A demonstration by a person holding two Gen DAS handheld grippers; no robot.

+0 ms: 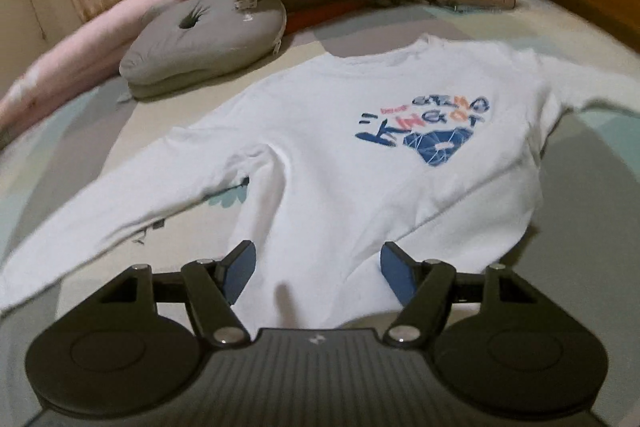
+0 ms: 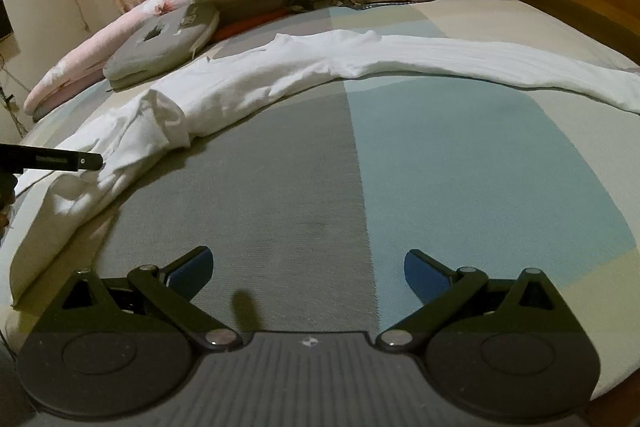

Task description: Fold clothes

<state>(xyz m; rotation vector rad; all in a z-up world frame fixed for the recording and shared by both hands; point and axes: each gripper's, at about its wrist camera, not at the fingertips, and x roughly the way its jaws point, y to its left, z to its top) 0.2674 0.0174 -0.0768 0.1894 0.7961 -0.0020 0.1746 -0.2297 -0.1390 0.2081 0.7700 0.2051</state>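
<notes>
Upside-down blue/orange print on white shirt (image 1: pixel 360 155), lettering not legible.

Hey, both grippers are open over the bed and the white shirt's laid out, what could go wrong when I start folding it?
1. The left gripper sits over the shirt hem; it may pinch only the top layer, so the fold drags unevenly.
2. The right gripper is over bare bedsheet, apart from the shirt; closing there would likely catch the sheet.
3. The grey cushion lies close to the far sleeve and could snag a wide fold.
</notes>
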